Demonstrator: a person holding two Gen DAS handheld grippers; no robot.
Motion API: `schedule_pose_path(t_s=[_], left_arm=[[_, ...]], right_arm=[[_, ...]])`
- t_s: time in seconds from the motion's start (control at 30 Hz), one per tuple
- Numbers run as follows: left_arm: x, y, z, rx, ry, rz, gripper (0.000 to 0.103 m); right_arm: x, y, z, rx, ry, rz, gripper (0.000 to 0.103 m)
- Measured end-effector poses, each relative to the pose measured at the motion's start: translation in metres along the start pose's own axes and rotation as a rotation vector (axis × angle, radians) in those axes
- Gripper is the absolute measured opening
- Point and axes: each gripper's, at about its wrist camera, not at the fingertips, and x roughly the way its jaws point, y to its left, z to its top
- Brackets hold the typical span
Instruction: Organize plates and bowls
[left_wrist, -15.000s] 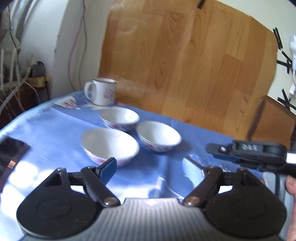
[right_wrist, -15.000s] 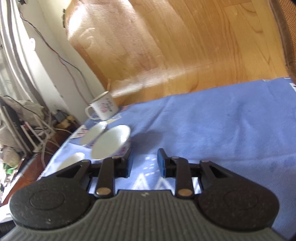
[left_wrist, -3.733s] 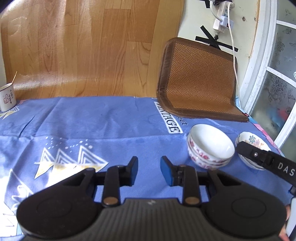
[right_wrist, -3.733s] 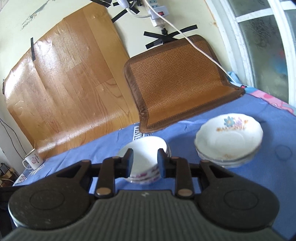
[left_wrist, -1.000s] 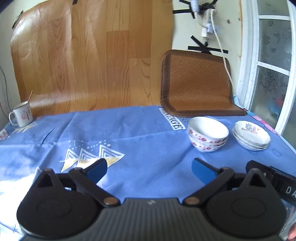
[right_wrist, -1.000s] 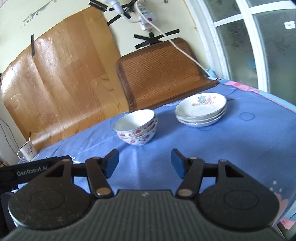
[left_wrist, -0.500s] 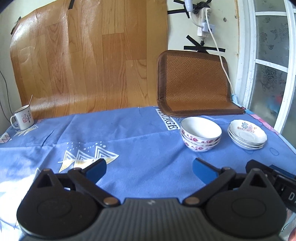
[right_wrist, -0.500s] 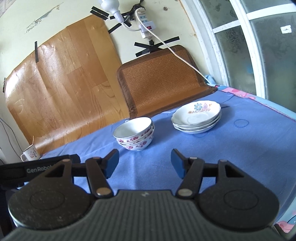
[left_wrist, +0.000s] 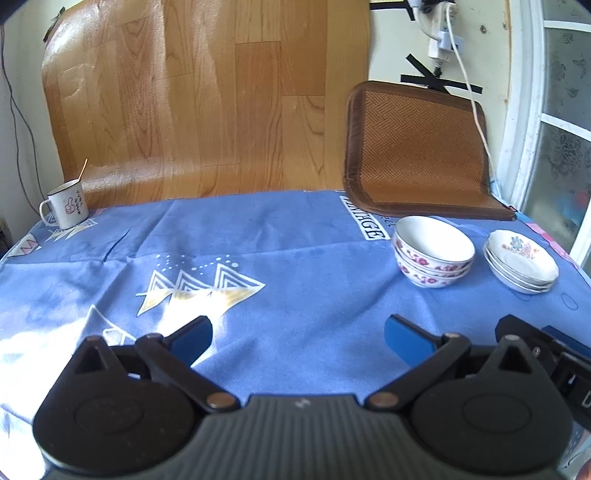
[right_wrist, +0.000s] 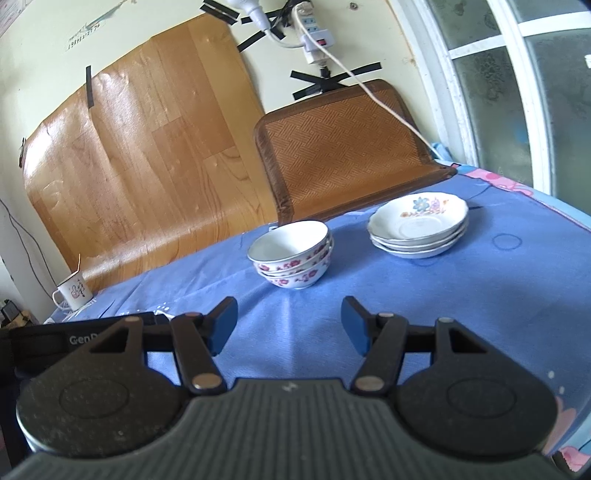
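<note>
While both grippers hang over the blue tablecloth (left_wrist: 295, 240), neither one is holding or touching anything. The left gripper (left_wrist: 297, 334) has its jaws spread really wide, blue pads far apart with only bare cloth showing between them. The right gripper (right_wrist: 289, 325) is parted too, just not as wide, and again it's only cloth in the gap. So both are released, nothing pinched.

The dishes are already sorted into two piles toward the far right part of the table. The stack of bowls (right_wrist: 291, 258) is white with red flower patterns on the outside, nested one inside another. Just beside it, on the window side, sits the stack of plates (right_wrist: 419, 225), shallow white ones with a flower print on the top one. The two stacks are near each other but not touching. Same pair shows up in the left view: bowls (left_wrist: 434, 256) and plates (left_wrist: 521, 262), well ahead of the jaws and off to the right.

Way over on the far left corner of the table there's an enamel mug (left_wrist: 66, 208) with something thin sticking out of it. A woven brown mat (right_wrist: 343, 147) leans on the wall behind the stacks, next to a big wood-pattern sheet (left_wrist: 207, 103). From the right view you can also see the left gripper's black body at the lower left edge.
</note>
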Motion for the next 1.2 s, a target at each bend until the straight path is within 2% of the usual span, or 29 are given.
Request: schedule_pose_path(t_s=[0.33, 0.47, 0.73, 1.2], left_arm=[[0.006, 0.013, 0.002, -0.031, -0.04, 0.1, 0.103], [0.008, 0.016, 0.003, -0.051, -0.025, 0.088, 0.103], [0.003, 0.017, 0.003, -0.051, -0.049, 0.114, 0.103], [0.003, 0.016, 0.0, -0.046, -0.051, 0.088, 0.103]], right_arm=[[0.014, 0.006, -0.004, -0.035, 0.0, 0.014, 0.065], [0.016, 0.004, -0.002, -0.028, -0.008, 0.012, 0.065], [0.021, 0.008, -0.003, -0.039, 0.011, 0.027, 0.065], [0.025, 0.004, -0.003, -0.019, 0.012, 0.012, 0.065]])
